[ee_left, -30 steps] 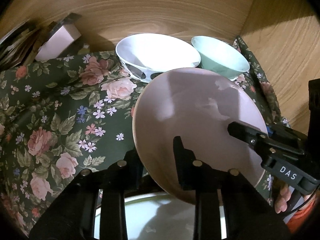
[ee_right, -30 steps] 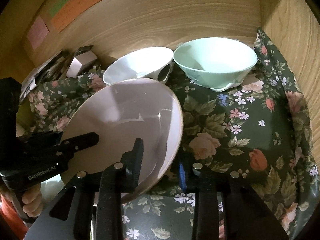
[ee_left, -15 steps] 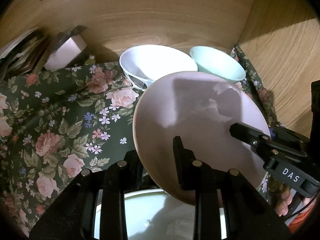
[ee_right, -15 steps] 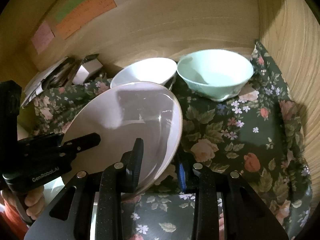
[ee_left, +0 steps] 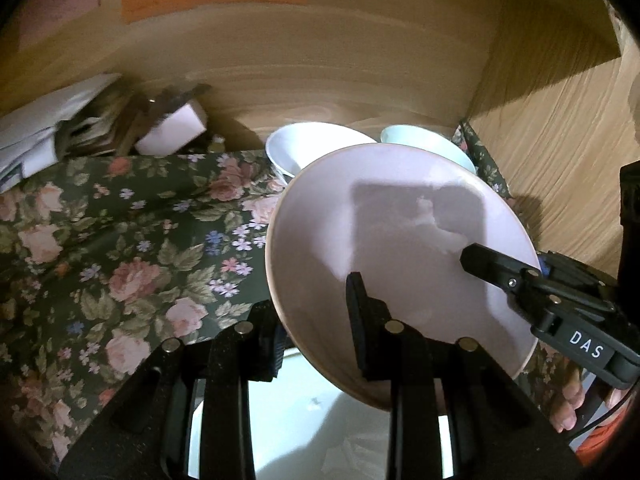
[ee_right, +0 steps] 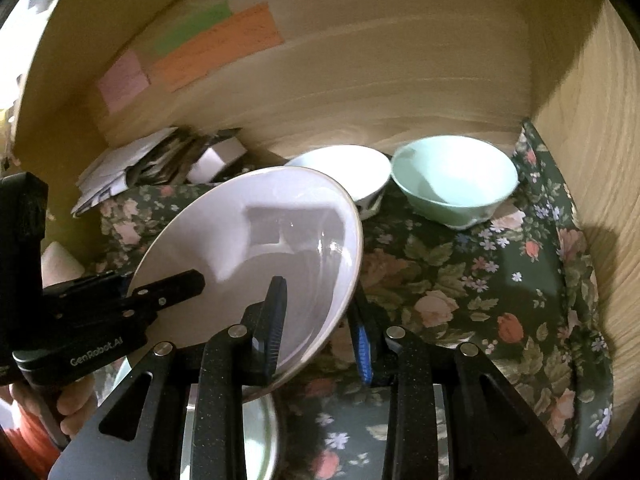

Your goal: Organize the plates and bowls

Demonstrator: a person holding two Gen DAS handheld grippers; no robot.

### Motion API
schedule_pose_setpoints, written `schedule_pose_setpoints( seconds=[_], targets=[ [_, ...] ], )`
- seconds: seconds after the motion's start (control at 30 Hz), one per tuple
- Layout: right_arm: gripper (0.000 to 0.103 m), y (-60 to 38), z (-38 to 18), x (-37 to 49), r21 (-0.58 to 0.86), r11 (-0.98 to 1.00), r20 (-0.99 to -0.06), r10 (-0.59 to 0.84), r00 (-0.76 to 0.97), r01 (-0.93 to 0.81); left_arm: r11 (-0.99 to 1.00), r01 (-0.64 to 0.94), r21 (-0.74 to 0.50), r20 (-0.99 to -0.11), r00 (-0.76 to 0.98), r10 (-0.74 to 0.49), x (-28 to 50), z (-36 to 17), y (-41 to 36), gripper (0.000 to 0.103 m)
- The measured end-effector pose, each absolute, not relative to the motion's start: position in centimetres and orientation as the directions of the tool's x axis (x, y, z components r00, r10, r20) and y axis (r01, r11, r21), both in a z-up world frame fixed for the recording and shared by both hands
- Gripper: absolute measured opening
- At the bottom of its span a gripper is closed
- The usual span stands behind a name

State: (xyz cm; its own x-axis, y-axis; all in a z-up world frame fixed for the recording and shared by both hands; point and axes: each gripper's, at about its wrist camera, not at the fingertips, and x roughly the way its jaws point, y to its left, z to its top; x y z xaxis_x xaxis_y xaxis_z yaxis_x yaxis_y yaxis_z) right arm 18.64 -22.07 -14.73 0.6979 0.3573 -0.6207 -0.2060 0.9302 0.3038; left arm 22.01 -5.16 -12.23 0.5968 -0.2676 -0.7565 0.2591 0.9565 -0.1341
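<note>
A pale pink plate (ee_left: 392, 248) is held tilted above the floral cloth by both grippers. My left gripper (ee_left: 312, 320) is shut on its near left rim. My right gripper (ee_right: 320, 320) is shut on its right rim (ee_right: 348, 264); it also shows in the left wrist view (ee_left: 520, 276). The left gripper shows in the right wrist view (ee_right: 160, 292). A white bowl (ee_right: 352, 168) and a mint green bowl (ee_right: 456, 180) stand at the back. A white plate (ee_left: 312, 420) lies below the pink one.
A dark floral cloth (ee_right: 480, 300) covers the shelf floor. Wooden walls (ee_right: 400, 80) close in at the back and right. Papers and a small box (ee_left: 168, 128) sit at the back left. Coloured notes (ee_right: 216, 48) are stuck to the back wall.
Both grippers have lifted the pink plate higher and pulled back from the bowls. More of the back wall and its notes shows now.
</note>
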Motion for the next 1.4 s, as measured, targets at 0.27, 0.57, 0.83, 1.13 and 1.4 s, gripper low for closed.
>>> schedule_pose_setpoints(
  seconds=[0.27, 0.57, 0.83, 1.13, 1.4],
  targets=[
    [0.027, -19.3, -13.6, 17.6, 0.299, 0.915, -0.598, 0.4, 0.694, -0.27, 0.969, 0.21, -0.131, -0.735, 0.636, -0.237, 19.4, -10.8, -2.3, 0.028],
    [0.027, -15.3, -12.9, 16.4, 0.297, 0.888, -0.58, 0.46, 0.673, -0.351, 0.984, 0.137, -0.115, -0.705, 0.687, -0.178, 16.3, -9.2, 1.9, 0.027],
    [0.027, -11.5, -12.4, 15.5, 0.285, 0.86, -0.571, 0.507, 0.645, -0.424, 0.99, 0.069, -0.119, -0.689, 0.713, -0.133, 14.0, -8.7, 6.0, 0.028],
    [0.027, -7.3, -12.1, 14.1, 0.263, 0.834, -0.576, 0.539, 0.615, -0.485, 0.993, 0.007, -0.119, -0.679, 0.729, -0.087, 11.2, -8.8, 9.8, 0.027],
    [0.027, -3.8, -12.7, 13.7, 0.24, 0.812, -0.6, 0.555, 0.576, -0.531, 0.99, -0.046, -0.131, -0.679, 0.732, -0.056, 9.2, -9.4, 13.2, 0.028]
  ],
)
